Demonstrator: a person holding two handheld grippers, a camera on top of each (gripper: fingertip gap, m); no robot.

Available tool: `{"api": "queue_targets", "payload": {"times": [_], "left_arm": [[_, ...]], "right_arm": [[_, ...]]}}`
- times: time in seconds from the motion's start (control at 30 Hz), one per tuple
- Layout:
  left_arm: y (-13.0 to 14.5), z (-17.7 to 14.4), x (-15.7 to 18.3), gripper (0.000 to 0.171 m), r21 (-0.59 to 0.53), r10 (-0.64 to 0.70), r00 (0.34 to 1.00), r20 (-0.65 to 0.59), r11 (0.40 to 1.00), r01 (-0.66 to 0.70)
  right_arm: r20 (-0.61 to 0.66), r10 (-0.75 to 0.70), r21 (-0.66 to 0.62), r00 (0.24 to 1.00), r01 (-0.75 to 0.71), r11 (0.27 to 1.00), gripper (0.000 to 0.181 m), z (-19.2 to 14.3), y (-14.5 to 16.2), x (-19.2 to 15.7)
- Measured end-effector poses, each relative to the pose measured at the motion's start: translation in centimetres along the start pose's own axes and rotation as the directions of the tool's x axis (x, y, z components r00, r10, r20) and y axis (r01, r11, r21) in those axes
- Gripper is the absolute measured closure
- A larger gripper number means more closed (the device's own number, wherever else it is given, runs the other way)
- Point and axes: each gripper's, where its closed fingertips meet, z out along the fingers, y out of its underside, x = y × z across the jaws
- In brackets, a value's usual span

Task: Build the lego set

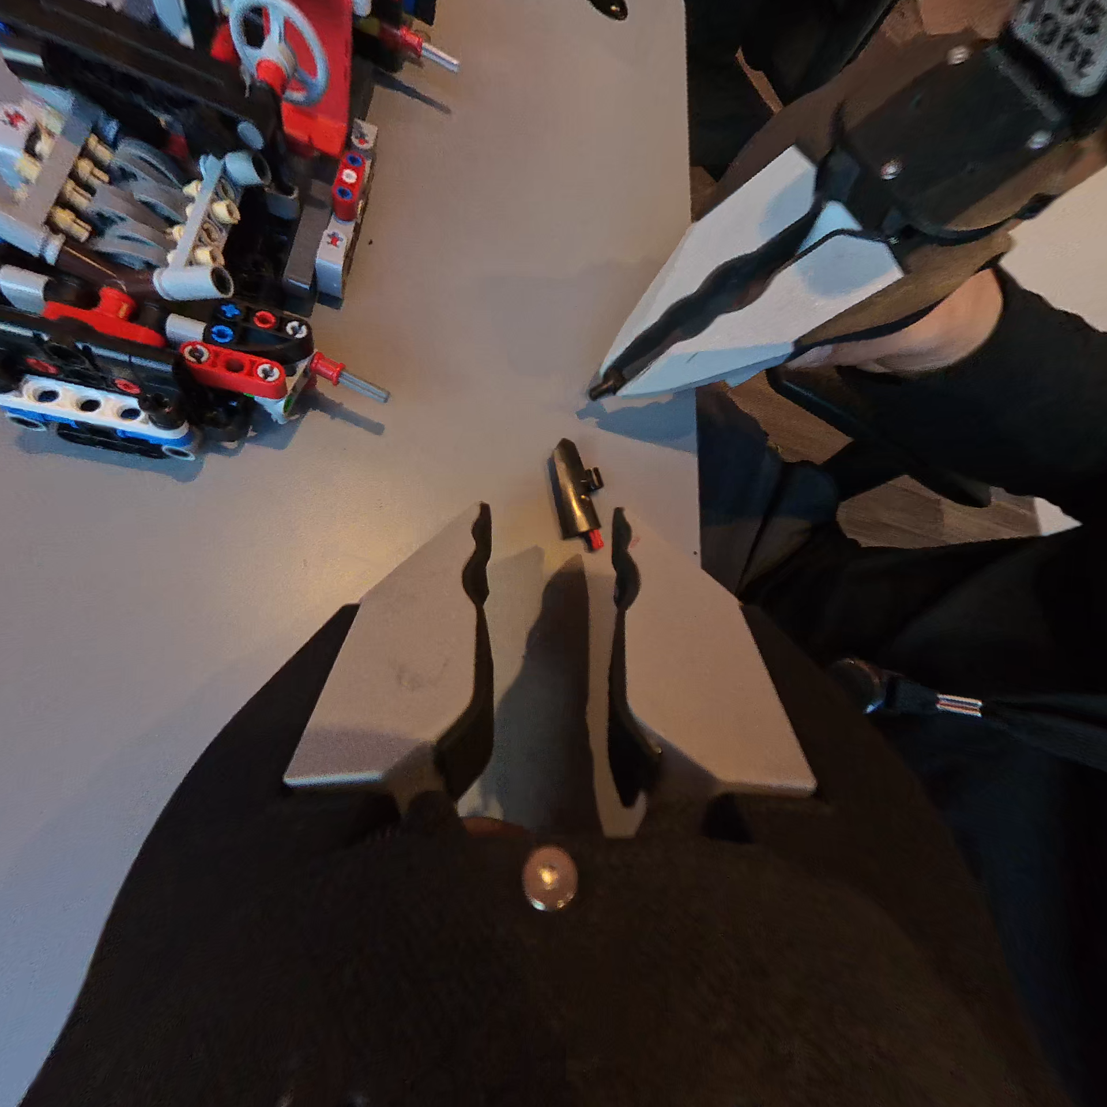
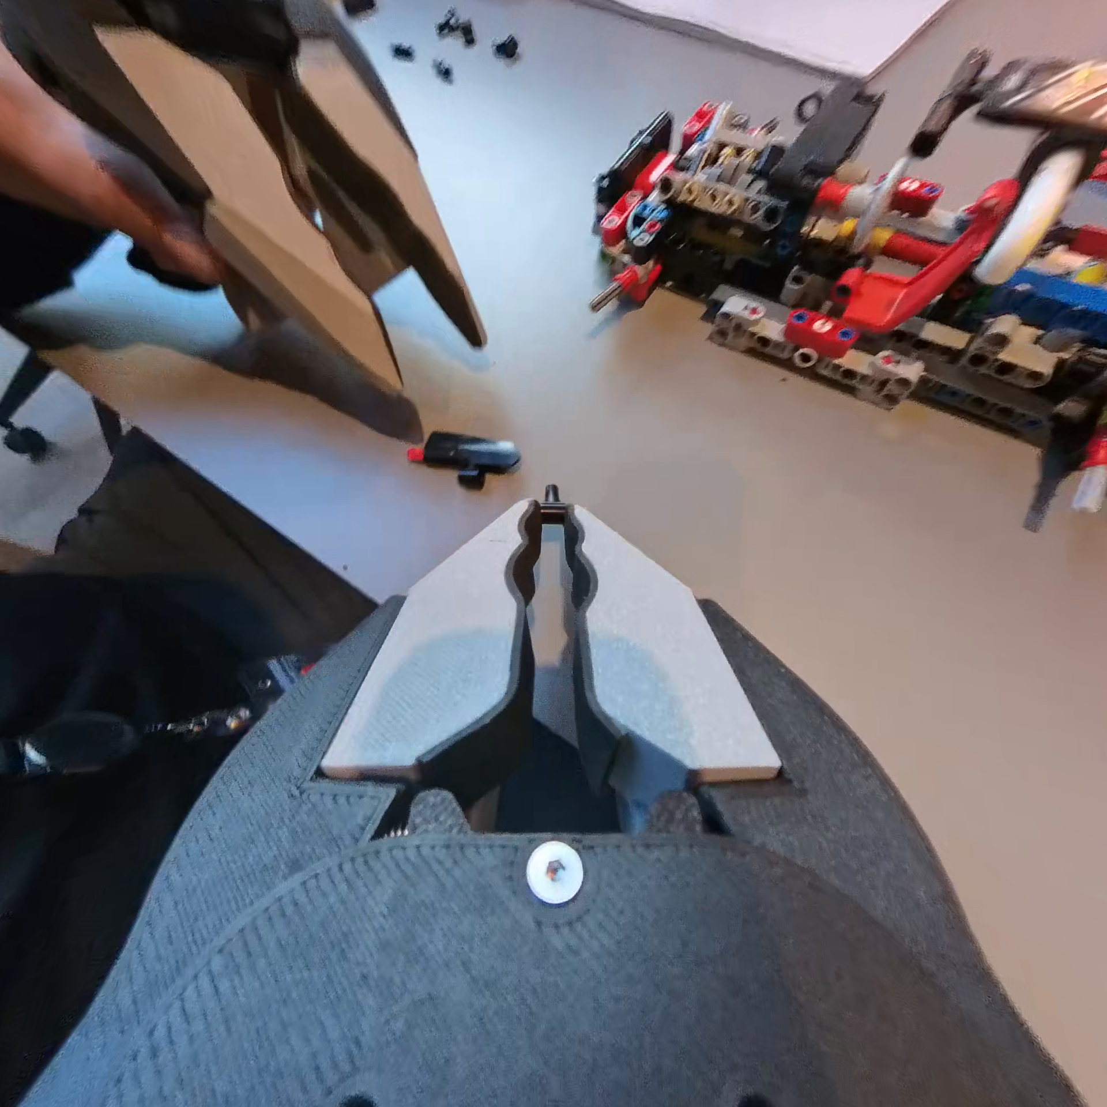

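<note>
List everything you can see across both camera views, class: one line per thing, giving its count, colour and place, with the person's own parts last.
Lego model: one, part-built, mostly black, red and grey, standing on the table away from both tools.
Loose black piece: one, black with a red end, lying flat on the table just ahead of the left tool.
Small black pin: one, black, pinched at the right tool's tip.
Scattered small parts: several, black, far side of the table.
Table: one, pale grey, under everything.
Left tool: one, grey fingers, open, empty.
Right tool: one, grey fingers, shut on the pin.
Hand: one, in a black sleeve, holding the right tool.
</note>
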Motion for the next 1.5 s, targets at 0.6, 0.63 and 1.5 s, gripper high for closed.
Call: {"api": "queue_targets", "payload": {"times": [0.6,0.63,1.5], "left_arm": [[1.3,2.7,1.0,0.160,-0.059,0.100,0.986,0.133,0.994,-0.093],[1.3,2.6,1.0,0.160,-0.035,0.057,0.993,0.106,0.998,-0.054],[2.4,2.3,2.6,0.160,-0.059,0.102,0.995,0.020,0.993,-0.100]], "right_arm": [[-0.029,-0.318,-0.019,0.947,0.318,0.948,0.158,0.8,0.9,-0.6],[-0.026,-0.327,-0.016,0.945,0.326,0.945,0.158,0.8,0.9,-0.6],[0.080,-0.210,-0.010,0.974,0.211,0.977,0.159,-0.5,1.3,-1.4]]}}
